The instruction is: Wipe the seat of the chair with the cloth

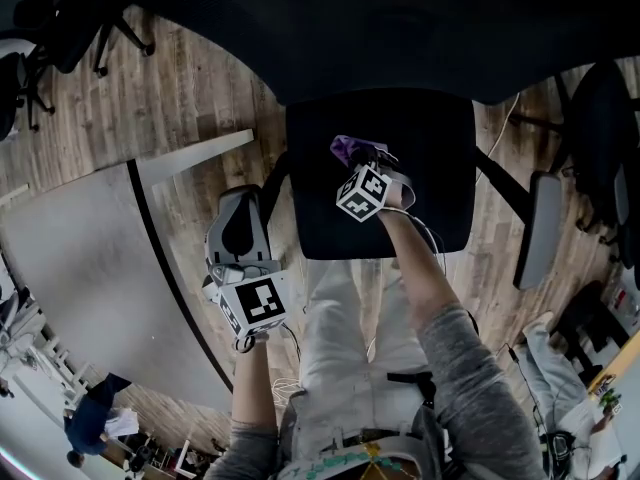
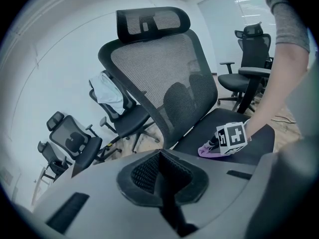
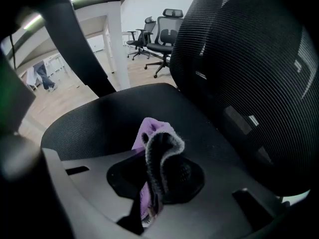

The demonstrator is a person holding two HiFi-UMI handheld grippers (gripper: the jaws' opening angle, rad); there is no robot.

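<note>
Evidently wiping is in hand: the right gripper (image 1: 368, 158) pinches the purple cloth (image 1: 346, 149) on the seat (image 1: 425, 178), around 11 o'clock of its middle (the left gripper (image 1: 240, 208) idles pressed together at 9 o'clock). The next move probably calls for sweeping toward 6.

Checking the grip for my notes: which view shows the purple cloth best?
The right gripper view: the cloth fills the centre, pinched in the shut right hand-held gripper above the seat. The head view shows only a purple scrap past the marker cube; the left gripper view, a small purple patch low by that gripper.
</note>
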